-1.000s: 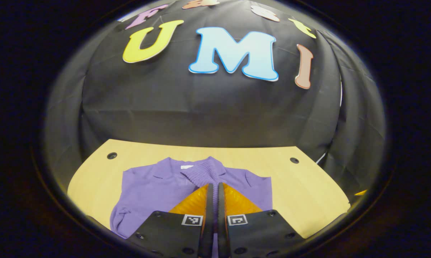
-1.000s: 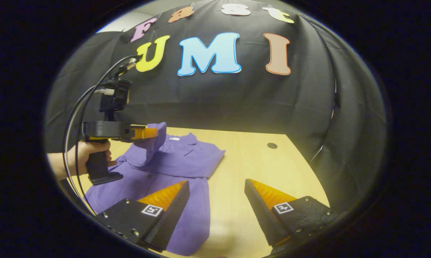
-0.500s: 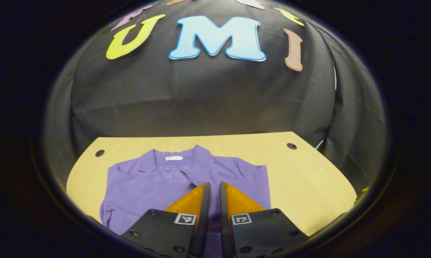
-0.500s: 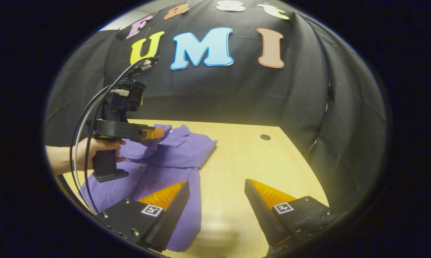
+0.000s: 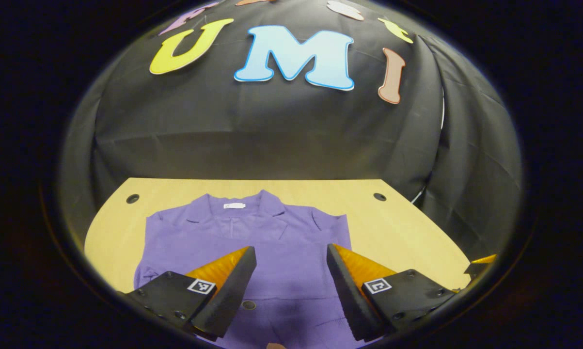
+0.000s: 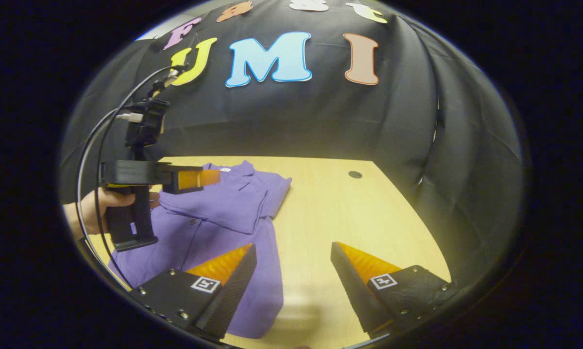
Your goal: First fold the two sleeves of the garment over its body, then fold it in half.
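A purple collared garment [image 5: 252, 237] lies flat on the light wooden table [image 5: 398, 232], collar toward the back wall, with both sleeves laid across its chest. My left gripper [image 5: 291, 257] hovers open over the garment's middle, nothing between its fingers. From the right gripper view the same garment [image 6: 218, 218] lies to the left, and the left gripper [image 6: 216, 177] hangs a little above its chest, held by a hand [image 6: 95, 208]. My right gripper [image 6: 293, 264] stands open over the garment's right edge and the bare table [image 6: 349, 218].
Black cloth walls close the table at the back and right. Small dark holes sit near the table's far corners [image 5: 133, 198] [image 5: 379, 197]. Cables [image 6: 90, 160] loop from the left gripper's handle. Bare wood lies right of the garment.
My left gripper let go of the sleeve and opened; the sleeve now lies flat across the chest. It drew back slightly. My right gripper stayed open, shifting only a little.
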Action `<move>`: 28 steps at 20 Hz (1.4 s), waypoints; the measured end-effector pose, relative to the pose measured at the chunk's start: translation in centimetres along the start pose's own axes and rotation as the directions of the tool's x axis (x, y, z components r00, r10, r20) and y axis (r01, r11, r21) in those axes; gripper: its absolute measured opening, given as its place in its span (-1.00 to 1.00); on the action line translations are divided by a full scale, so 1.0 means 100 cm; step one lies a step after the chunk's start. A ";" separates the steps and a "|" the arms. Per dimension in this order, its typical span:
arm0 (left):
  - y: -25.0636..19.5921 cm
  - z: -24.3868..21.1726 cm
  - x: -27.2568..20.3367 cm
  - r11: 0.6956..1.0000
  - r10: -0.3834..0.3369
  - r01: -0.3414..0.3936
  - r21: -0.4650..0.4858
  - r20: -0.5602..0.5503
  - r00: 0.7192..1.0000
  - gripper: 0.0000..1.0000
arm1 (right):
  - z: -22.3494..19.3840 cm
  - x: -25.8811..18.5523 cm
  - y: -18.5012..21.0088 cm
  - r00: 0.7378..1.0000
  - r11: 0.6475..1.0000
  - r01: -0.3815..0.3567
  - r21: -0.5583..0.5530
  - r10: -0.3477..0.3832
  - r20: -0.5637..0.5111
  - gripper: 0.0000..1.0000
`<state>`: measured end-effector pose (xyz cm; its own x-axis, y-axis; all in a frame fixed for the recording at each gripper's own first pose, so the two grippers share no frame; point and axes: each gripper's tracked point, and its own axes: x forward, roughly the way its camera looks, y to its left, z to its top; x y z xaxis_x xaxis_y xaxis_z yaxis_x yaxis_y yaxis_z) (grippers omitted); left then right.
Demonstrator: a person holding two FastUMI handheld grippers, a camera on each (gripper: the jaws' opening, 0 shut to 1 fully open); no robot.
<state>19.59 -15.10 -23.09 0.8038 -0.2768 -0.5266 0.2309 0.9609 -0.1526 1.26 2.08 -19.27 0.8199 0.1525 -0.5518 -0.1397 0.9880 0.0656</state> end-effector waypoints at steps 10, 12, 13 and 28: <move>0.071 -0.086 -0.134 0.999 0.032 -0.030 0.031 -0.090 0.995 0.86 | -0.058 -0.021 0.053 0.993 1.000 -0.011 0.028 0.014 -0.116 1.00; 0.086 -0.106 -0.156 0.999 0.047 -0.044 0.029 -0.116 0.992 0.86 | -0.070 -0.027 0.062 0.991 1.000 -0.014 0.022 0.017 -0.134 0.86; 0.092 -0.114 -0.166 0.998 0.055 -0.053 0.024 -0.122 0.991 0.86 | -0.076 -0.029 0.066 0.989 1.000 -0.019 0.023 0.022 -0.145 0.86; 0.171 -0.225 -0.291 0.980 0.183 -0.196 -0.034 -0.228 0.956 0.87 | -0.152 -0.063 0.068 0.961 0.985 0.035 0.166 0.012 -0.277 0.94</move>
<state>-12.17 9.38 -29.18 0.6859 -0.0888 -0.7223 0.0501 0.9959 -0.0749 -13.34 7.52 -27.98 0.6323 0.1521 -0.7596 -0.0165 0.9830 0.1831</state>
